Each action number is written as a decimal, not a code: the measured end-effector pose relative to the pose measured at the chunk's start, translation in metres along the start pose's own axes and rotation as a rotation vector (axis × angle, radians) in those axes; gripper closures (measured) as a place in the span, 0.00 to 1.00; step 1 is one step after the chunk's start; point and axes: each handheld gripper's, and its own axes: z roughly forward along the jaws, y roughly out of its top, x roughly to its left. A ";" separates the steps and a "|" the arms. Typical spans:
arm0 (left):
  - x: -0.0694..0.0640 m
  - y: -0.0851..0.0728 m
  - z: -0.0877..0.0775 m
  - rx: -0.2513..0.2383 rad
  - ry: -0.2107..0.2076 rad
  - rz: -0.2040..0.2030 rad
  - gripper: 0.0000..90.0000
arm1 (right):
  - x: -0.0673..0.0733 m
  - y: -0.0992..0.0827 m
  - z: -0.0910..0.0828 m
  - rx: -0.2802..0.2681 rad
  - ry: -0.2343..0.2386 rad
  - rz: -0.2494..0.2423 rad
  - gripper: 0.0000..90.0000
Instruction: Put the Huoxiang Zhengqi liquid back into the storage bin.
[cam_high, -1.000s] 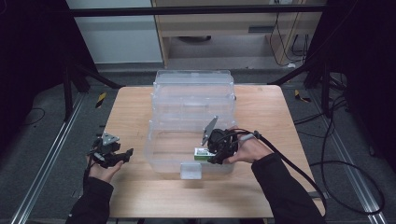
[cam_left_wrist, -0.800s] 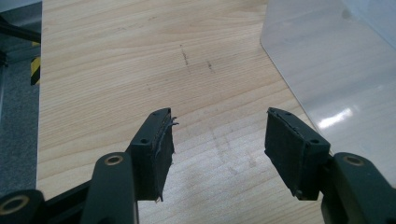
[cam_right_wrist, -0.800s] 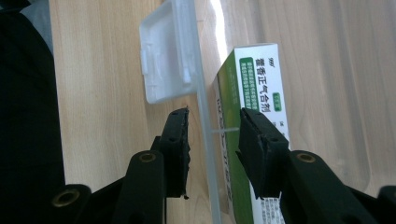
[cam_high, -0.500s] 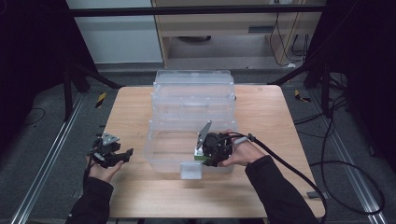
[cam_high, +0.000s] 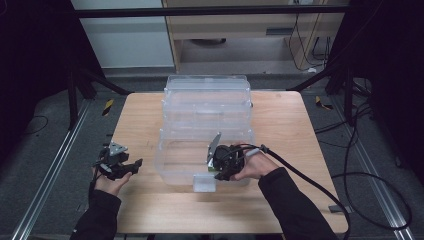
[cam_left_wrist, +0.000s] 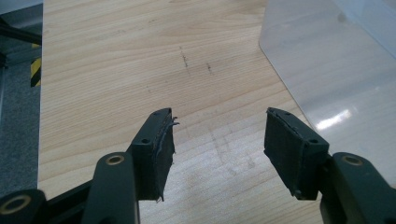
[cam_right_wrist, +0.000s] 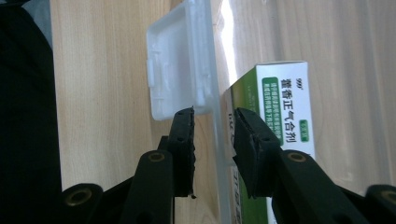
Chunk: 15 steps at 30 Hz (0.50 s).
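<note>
A clear plastic storage box (cam_high: 180, 150) stands open mid-table, its white latch (cam_high: 205, 184) hanging at the front. My right gripper (cam_high: 214, 172) reaches down over the front wall beside that latch. In the right gripper view its jaws (cam_right_wrist: 214, 126) straddle the clear wall (cam_right_wrist: 219, 79) and have just been closing, with a gap still left at one pad. A green and white carton (cam_right_wrist: 285, 102) lies inside the box, behind the far jaw. Left of the box, my left gripper (cam_high: 134, 166) stands open over bare wood (cam_left_wrist: 217, 140).
The box's raised lid (cam_high: 207, 95) takes up the back middle of the wooden table (cam_high: 280, 130). In the left gripper view the box's clear side (cam_left_wrist: 327, 70) lies ahead to the right. A black cable (cam_high: 310, 185) trails from the right gripper off the table's right front.
The right hand has slid a little left along the box's front wall, toward the latch. The left hand has stayed put.
</note>
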 end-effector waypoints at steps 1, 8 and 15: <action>0.000 0.000 0.000 -0.002 -0.001 0.001 0.46 | 0.000 0.000 0.001 0.001 0.001 0.004 0.77; 0.001 0.001 -0.007 -0.020 -0.005 0.002 0.46 | -0.002 0.001 0.007 0.014 0.027 0.007 0.78; 0.000 0.006 -0.013 -0.043 -0.009 0.006 0.46 | -0.002 0.002 0.013 0.021 0.041 0.018 0.78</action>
